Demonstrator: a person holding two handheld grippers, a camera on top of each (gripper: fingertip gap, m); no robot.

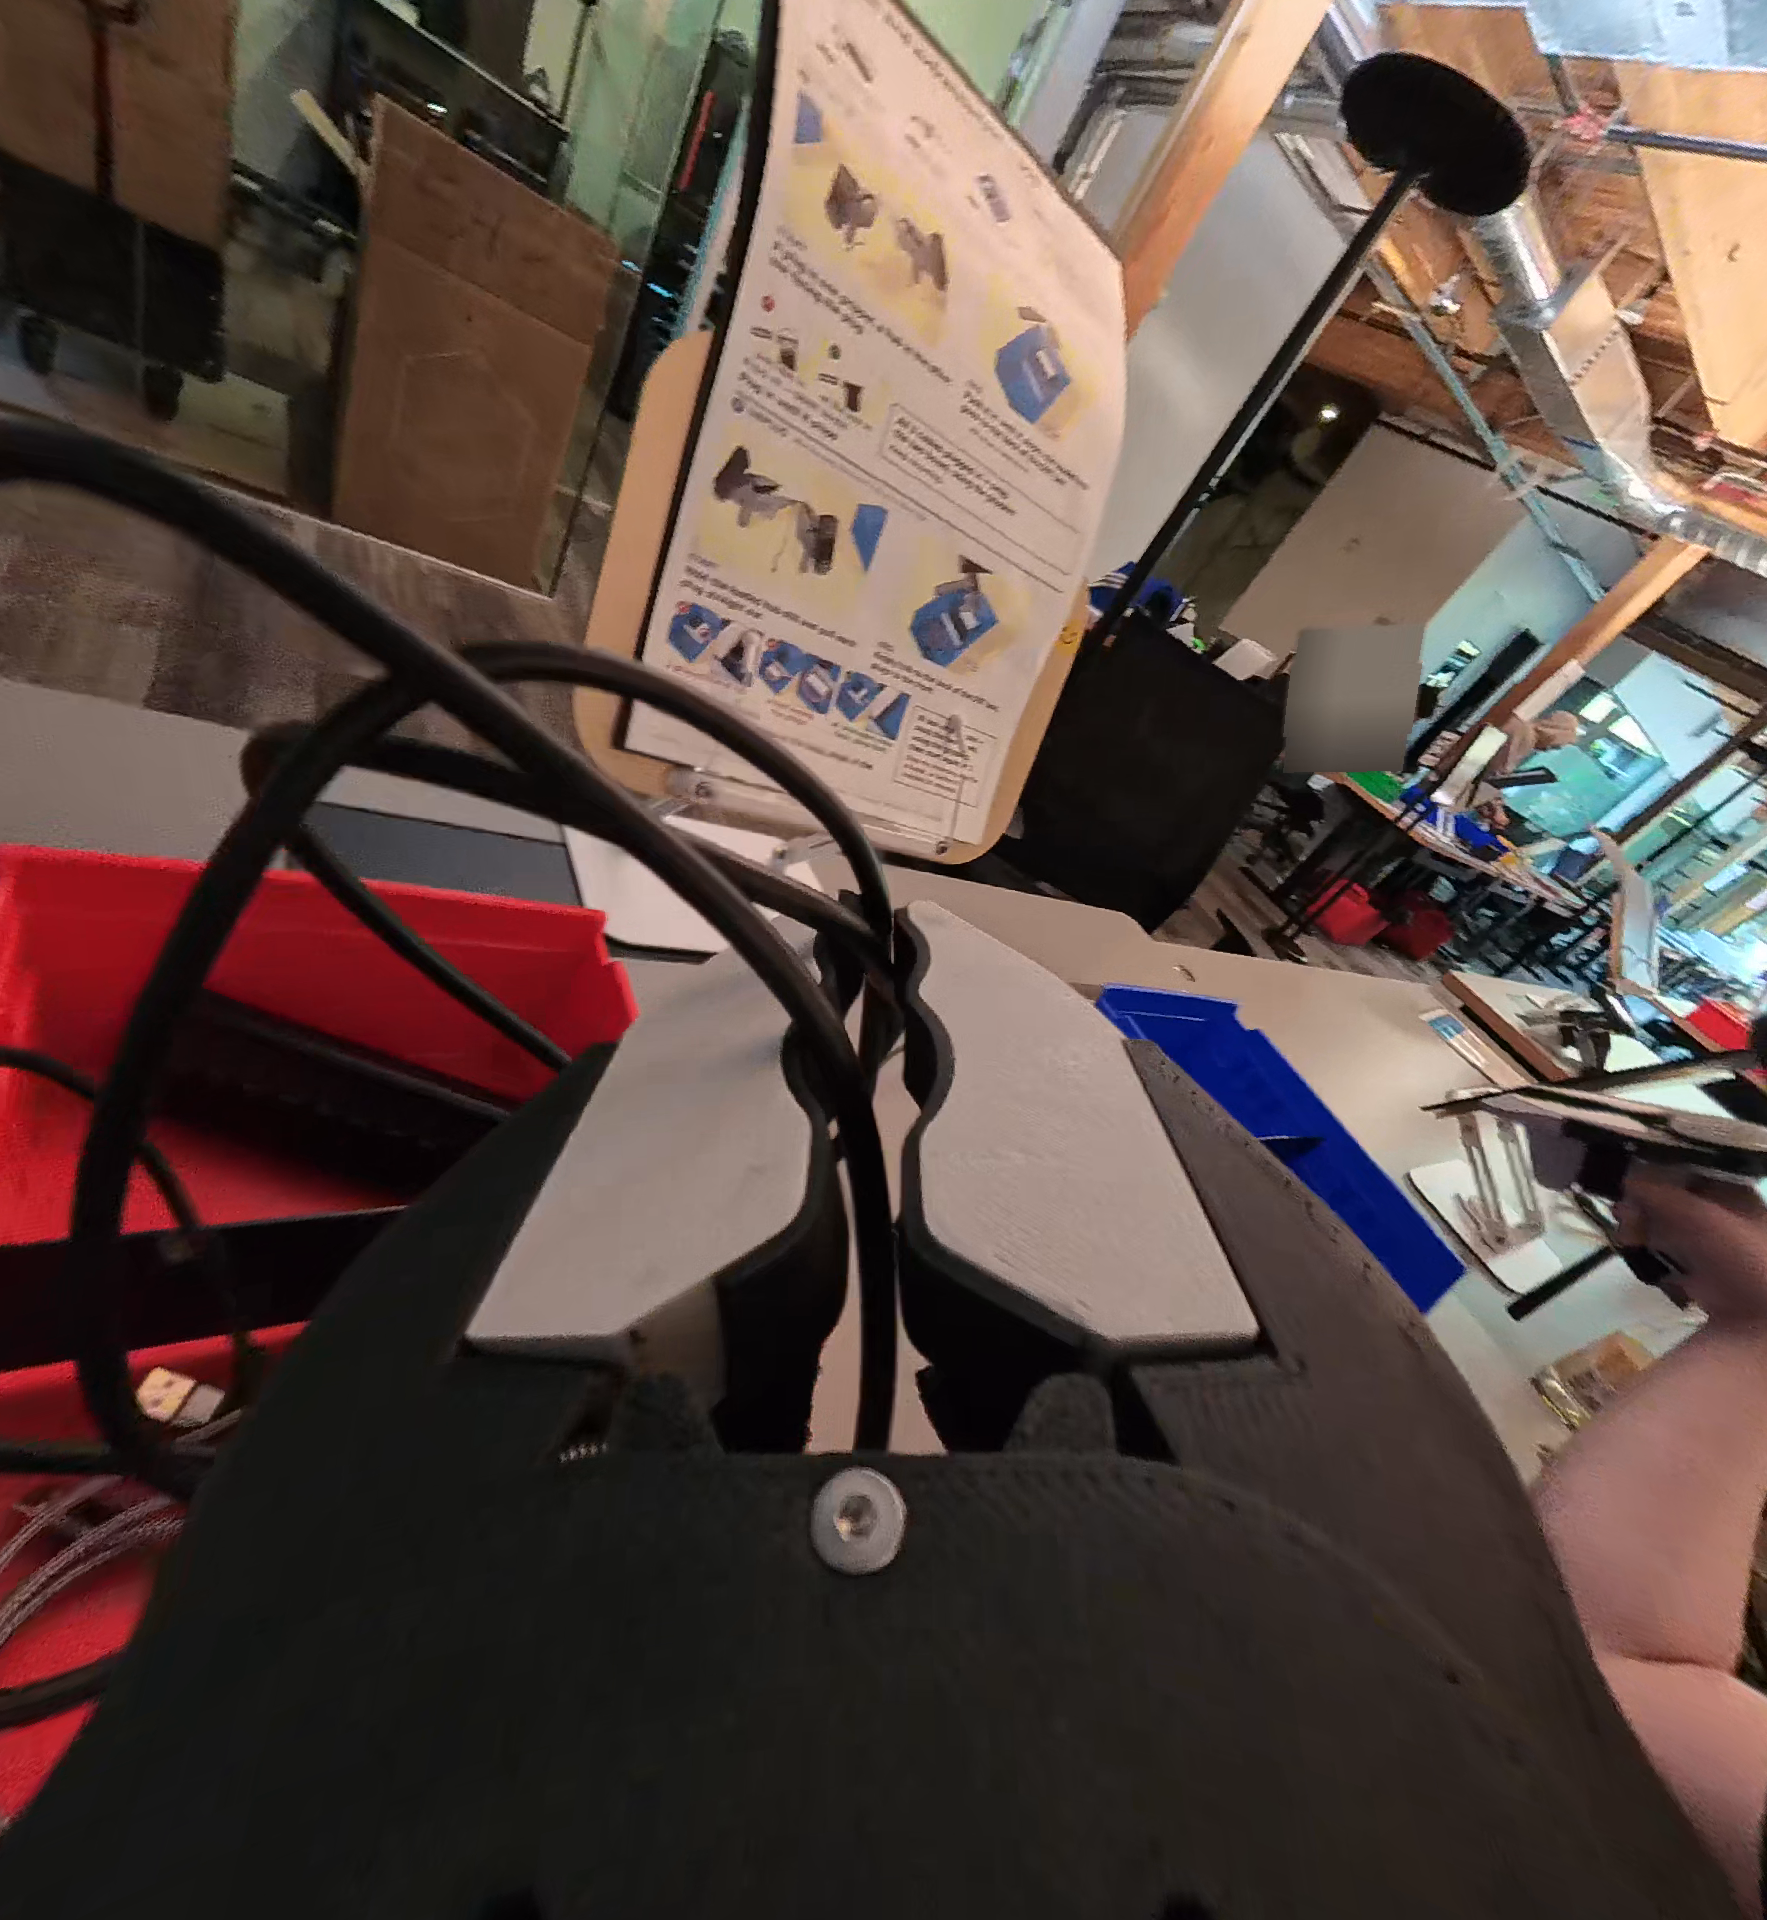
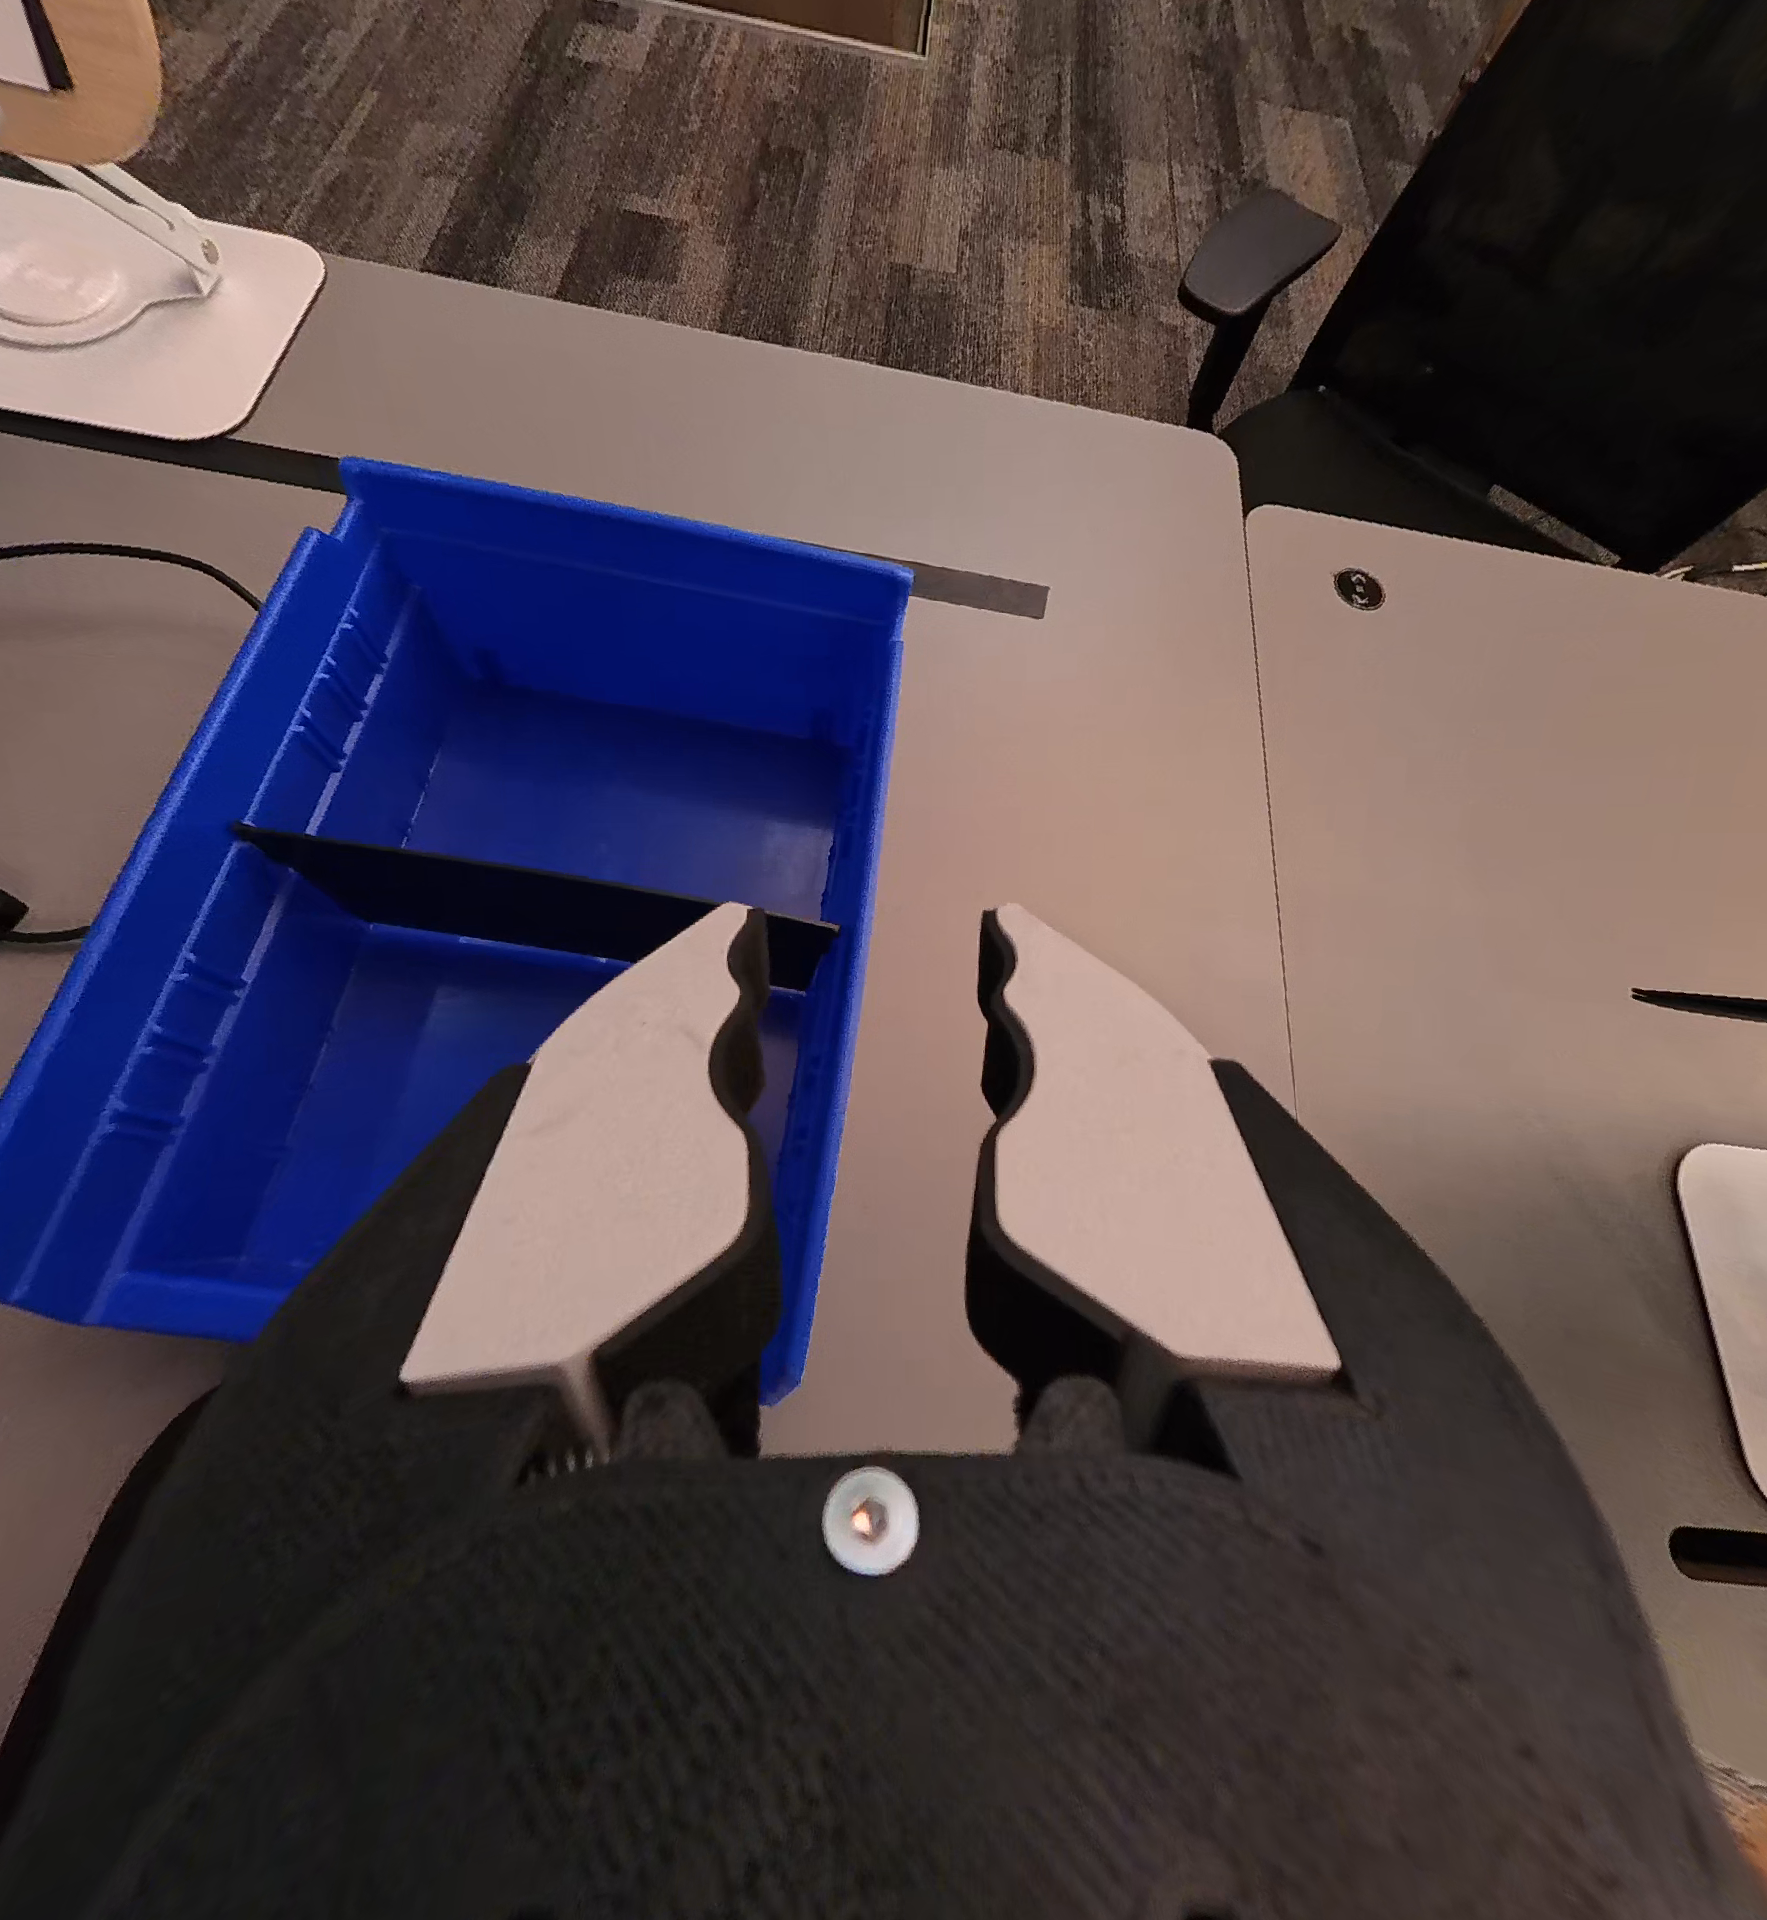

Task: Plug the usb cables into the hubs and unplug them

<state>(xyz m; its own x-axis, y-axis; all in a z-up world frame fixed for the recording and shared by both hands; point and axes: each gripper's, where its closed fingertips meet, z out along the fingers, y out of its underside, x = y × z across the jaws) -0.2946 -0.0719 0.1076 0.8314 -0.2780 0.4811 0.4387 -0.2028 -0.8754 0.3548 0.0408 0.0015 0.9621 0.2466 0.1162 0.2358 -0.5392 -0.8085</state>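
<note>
My left gripper (image 1: 894, 935) is shut on a black usb cable (image 1: 505, 707) and holds it lifted above the red bin (image 1: 287, 956); the cable loops out to the left and hangs down between the jaws. The red bin holds a black hub (image 1: 318, 1112), a silver usb plug (image 1: 172, 1397) and braided grey cables (image 1: 37, 1579). My right gripper (image 2: 866, 920) is open and empty, over the table beside the right wall of the blue bin (image 2: 588, 613). The blue bin has a black divider (image 2: 505, 894) and both halves show nothing inside.
An instruction sheet on a wooden board (image 1: 879, 436) stands behind the bins. White stand bases (image 2: 110, 312) sit at the table's back left and right edge (image 2: 1752, 1320). A black office chair (image 2: 1585, 260) is beyond the table. A person's arm (image 1: 1689, 1475) shows at the right. Left tips to right tips: about 65 cm.
</note>
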